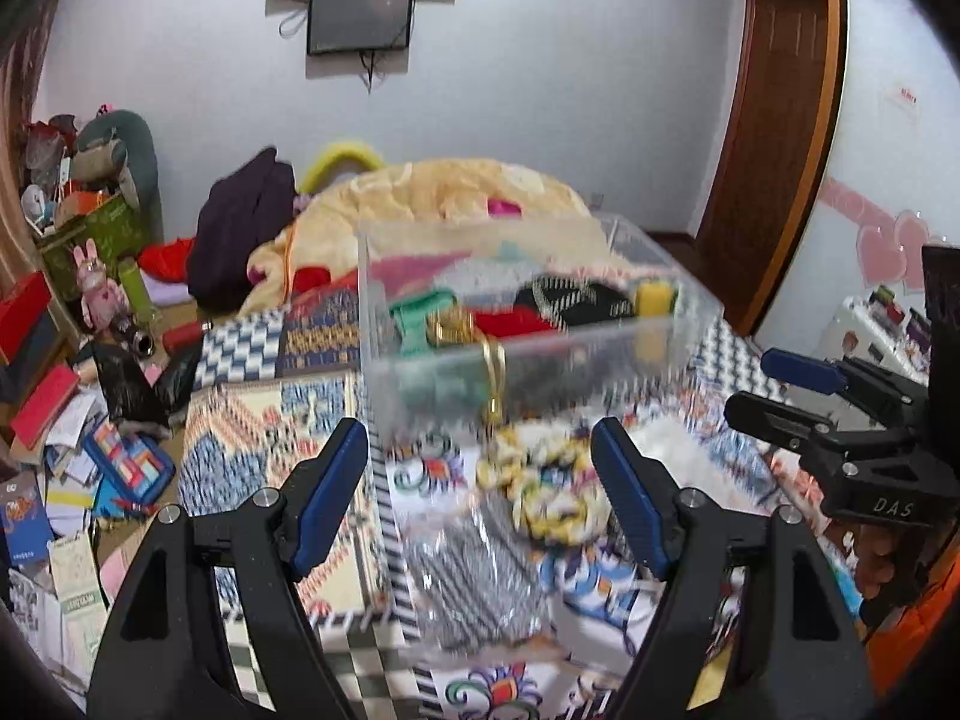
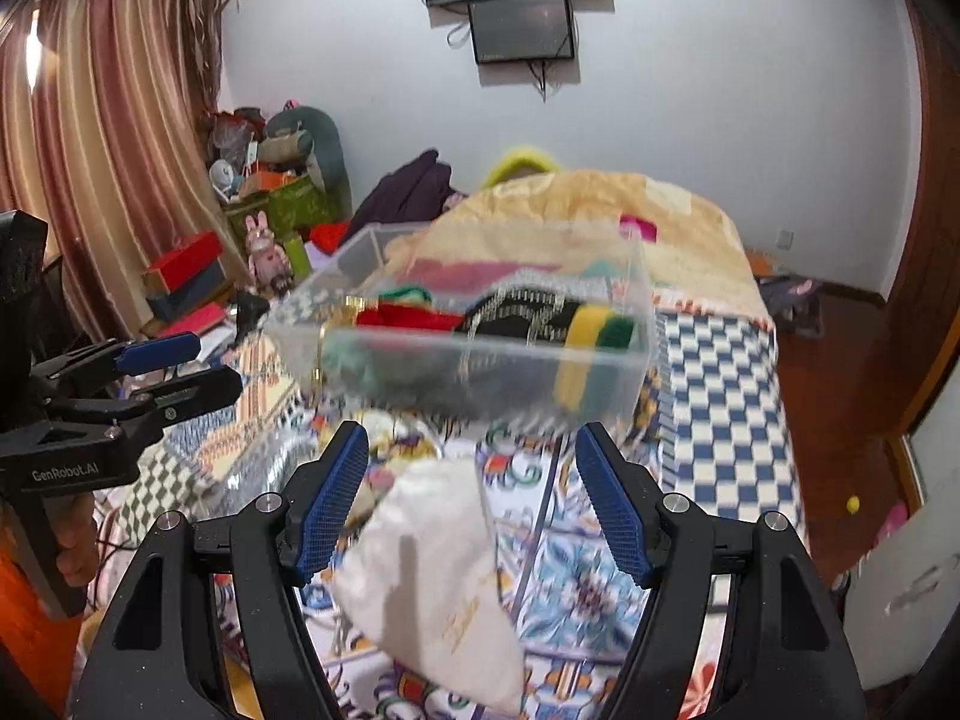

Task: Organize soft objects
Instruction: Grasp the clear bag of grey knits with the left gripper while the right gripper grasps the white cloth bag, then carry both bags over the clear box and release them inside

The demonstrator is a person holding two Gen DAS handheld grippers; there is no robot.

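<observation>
A: On the bed, in the left wrist view, the left gripper (image 1: 480, 498) hangs with fingers spread wide and empty. Between them, lower down, lies a yellow patterned scrunchie (image 1: 549, 495) and a grey striped pouch (image 1: 474, 582) on the patterned bedspread (image 1: 252, 438). The clear plastic box (image 1: 540, 348) sits just beyond, already holding soft pieces.

B: Blurry picture, though. Right wrist view?

A: The right gripper (image 2: 471, 498) is open too, nothing held. A white cloth bag (image 2: 438, 588) lies below its fingers, box behind it.

B: Best way in?

A: I'd say come straight down on the bag's bunched middle, close gently, lift it clear of the box wall before dropping, and keep away from the other gripper working close beside
</observation>
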